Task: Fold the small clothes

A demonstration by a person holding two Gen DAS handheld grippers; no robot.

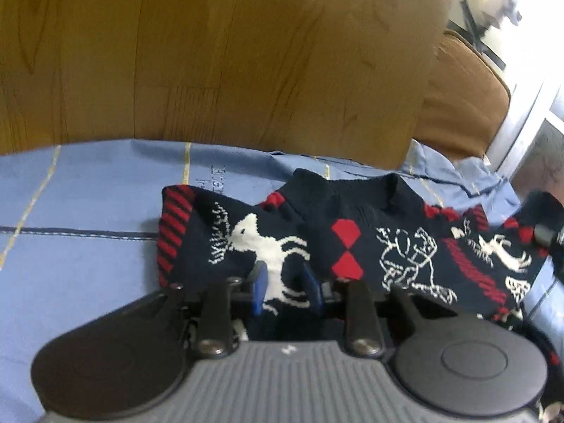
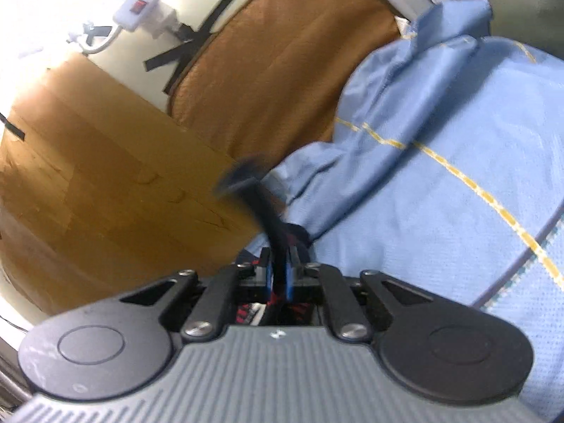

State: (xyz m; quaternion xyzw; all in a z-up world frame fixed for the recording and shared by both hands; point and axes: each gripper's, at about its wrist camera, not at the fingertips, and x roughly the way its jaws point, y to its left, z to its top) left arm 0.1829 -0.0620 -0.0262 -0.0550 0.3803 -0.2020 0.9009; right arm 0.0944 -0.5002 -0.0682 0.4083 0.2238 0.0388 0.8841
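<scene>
A small navy knit sweater (image 1: 352,243) with red diamonds, red striped cuffs and white animal figures lies spread on a blue bedsheet (image 1: 88,211). My left gripper (image 1: 284,287) sits at the sweater's near edge, its blue fingers (image 1: 260,290) a little apart with fabric between them. My right gripper (image 2: 279,275) is shut on a dark fold of the sweater (image 2: 262,208), which sticks up blurred above the sheet (image 2: 458,176). The right gripper's tip also shows at the sweater's far right sleeve in the left wrist view (image 1: 544,234).
A wooden headboard (image 1: 229,53) stands behind the bed. A brown cushion (image 1: 458,98) leans at the right. A white power strip (image 2: 137,7) and black tape marks are on the wall. The sheet is bunched near the cushion (image 2: 405,88).
</scene>
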